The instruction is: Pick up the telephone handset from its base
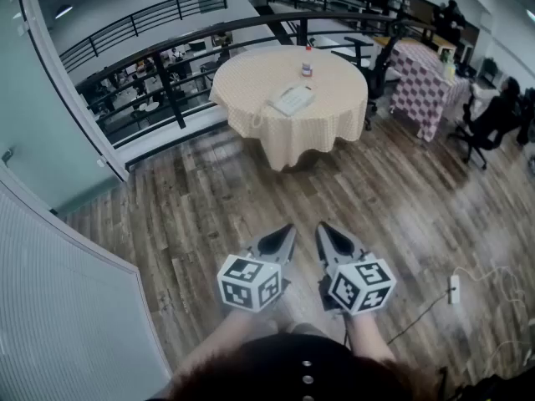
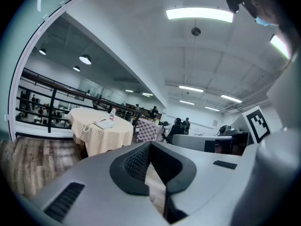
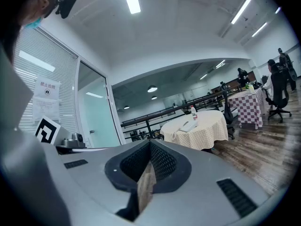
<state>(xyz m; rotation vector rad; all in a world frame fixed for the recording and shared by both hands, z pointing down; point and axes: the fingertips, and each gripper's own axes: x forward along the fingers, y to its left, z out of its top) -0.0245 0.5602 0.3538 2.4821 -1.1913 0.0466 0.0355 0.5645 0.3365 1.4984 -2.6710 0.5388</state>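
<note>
A wide wooden floor [image 1: 209, 199] lies between the person and a round table [image 1: 276, 140] covered in a checked cloth. Well apart from the table, the left gripper [image 1: 289, 230] and right gripper [image 1: 322, 228] are held side by side, each with its jaws closed together on nothing. The white telephone [image 1: 292, 100], handset on its base, lies just short of the table's middle, towards the near edge. A small bottle [image 1: 307, 68] stands beyond it.

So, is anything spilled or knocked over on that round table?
No, nothing stands out. The telephone lies flat on the cloth of the round table, and the bottle behind it stands upright, with no spill showing. It is all far off, so small damage could not be told.
</note>
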